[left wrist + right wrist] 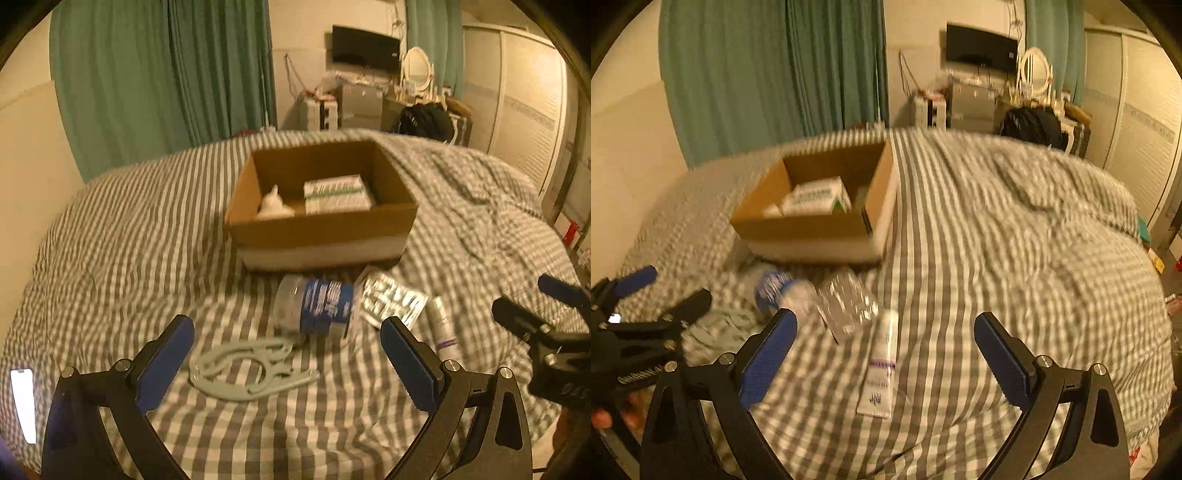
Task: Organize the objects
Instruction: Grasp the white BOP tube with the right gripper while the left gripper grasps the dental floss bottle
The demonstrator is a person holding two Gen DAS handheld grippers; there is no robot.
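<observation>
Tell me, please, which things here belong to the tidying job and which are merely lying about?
Job: cardboard box, green-and-white carton inside it, blue-labelled bottle, blister pack, white tube, pale folding hanger.

Lying about: phone, black bag, mirror, monitor.

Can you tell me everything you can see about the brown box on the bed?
The cardboard box is open at the top, with plain brown walls and a pale band along the bottom of its front side. It sits upright on the grey-and-white striped bedcover, behind the loose things still lying on the bed. Inside lie a white-and-green packet and something small and white, too blurred to name. Neither gripper touches it.
</observation>
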